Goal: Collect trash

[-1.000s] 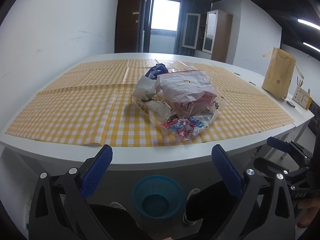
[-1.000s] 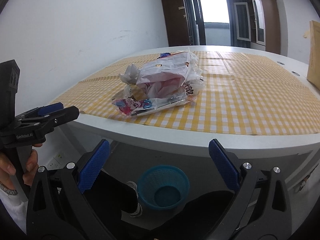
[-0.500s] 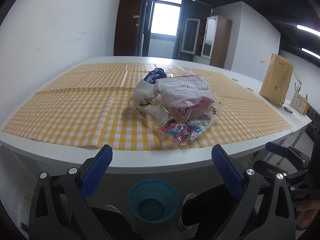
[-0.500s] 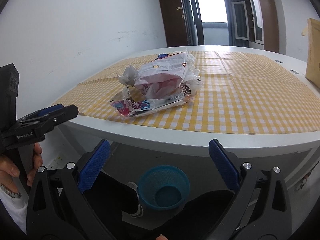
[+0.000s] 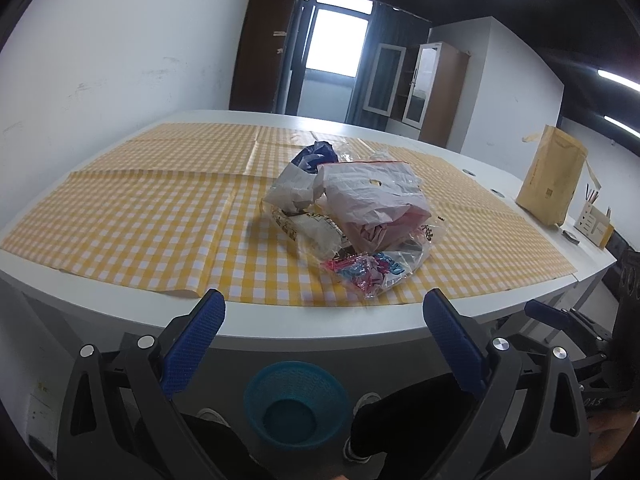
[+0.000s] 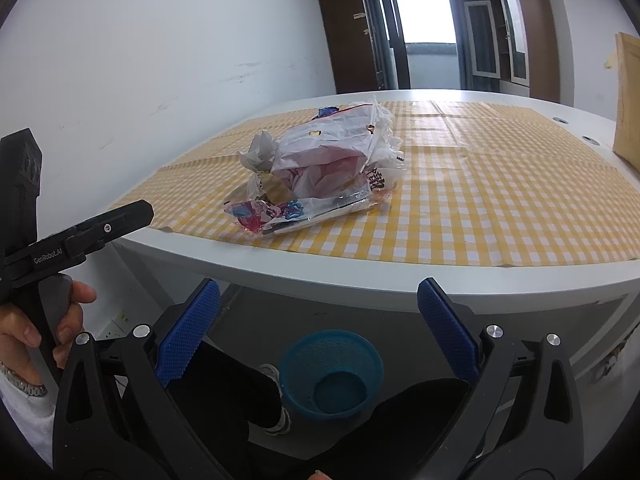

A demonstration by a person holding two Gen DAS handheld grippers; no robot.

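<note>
A heap of trash [image 5: 352, 216] lies on the yellow checked cloth near the table's front edge: crumpled white and pink plastic bags, a blue wrapper, and a colourful clear wrapper [image 5: 370, 272] at the front. It also shows in the right wrist view [image 6: 324, 172]. My left gripper [image 5: 324, 332] is open and empty, held in front of and below the table edge. My right gripper [image 6: 320, 316] is open and empty, likewise short of the table. A blue mesh bin [image 5: 296, 404] stands on the floor under the table, also in the right wrist view [image 6: 330, 372].
The white table [image 5: 280, 324] carries a yellow checked cloth [image 5: 140, 216]. A brown padded envelope [image 5: 554, 176] and a small pen holder [image 5: 594, 224] stand at the right end. The person's legs are beside the bin. The left gripper [image 6: 80, 228] shows at the right view's left edge.
Both grippers have risen and moved slightly closer to the table, so the tabletop and trash heap appear lower in view. Both stay open.
</note>
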